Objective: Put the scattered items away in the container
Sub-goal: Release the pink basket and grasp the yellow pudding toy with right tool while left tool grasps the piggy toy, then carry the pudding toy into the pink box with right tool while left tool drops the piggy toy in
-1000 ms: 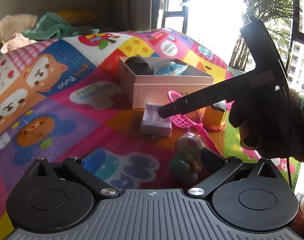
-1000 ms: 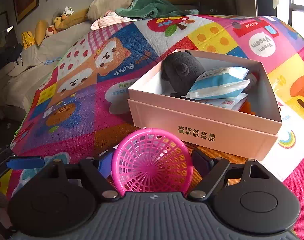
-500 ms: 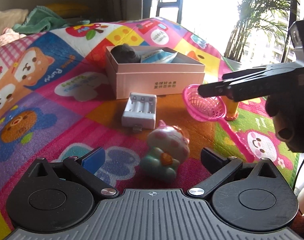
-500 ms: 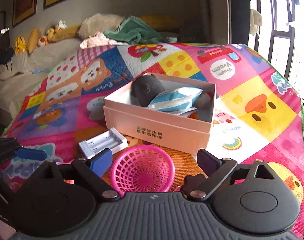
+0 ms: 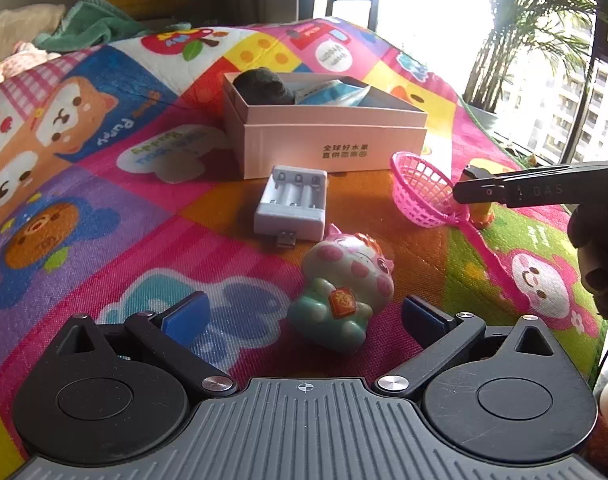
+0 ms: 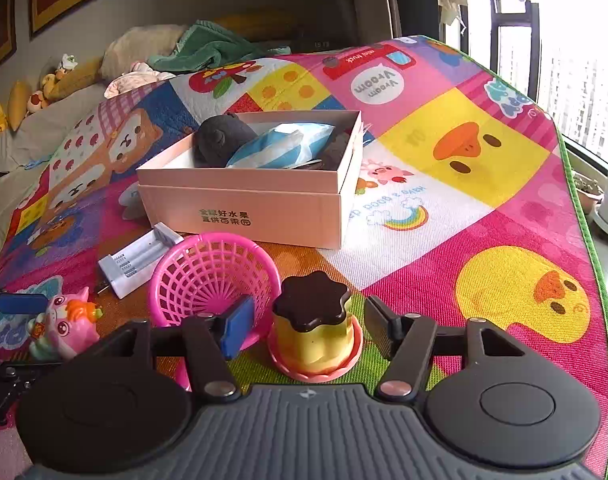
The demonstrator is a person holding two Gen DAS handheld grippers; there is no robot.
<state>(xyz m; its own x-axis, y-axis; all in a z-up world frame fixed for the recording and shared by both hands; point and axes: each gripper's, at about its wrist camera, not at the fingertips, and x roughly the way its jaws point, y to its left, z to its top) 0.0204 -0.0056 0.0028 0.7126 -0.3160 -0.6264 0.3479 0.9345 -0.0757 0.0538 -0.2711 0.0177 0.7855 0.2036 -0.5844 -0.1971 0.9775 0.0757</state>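
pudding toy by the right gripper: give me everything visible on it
The pudding toy looks like glossy plastic: a yellow fluted body, a dark brown scalloped top and a pink ruffled saucer base. It stands upright on the play mat, in front of the pink box and beside the pink net scoop. It sits between the fingers of the right gripper, which are closing; neither visibly presses on it yet.

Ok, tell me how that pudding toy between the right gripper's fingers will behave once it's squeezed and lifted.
The pudding toy looks like moulded plastic, so probably stiff and light. Its glossy, tapered yellow sides may slip upward through the closing right gripper; the pads aren't pressing yet. The wide pink base should keep it from tipping on the mat, though a one-sided nudge could slide it toward the pink basket.
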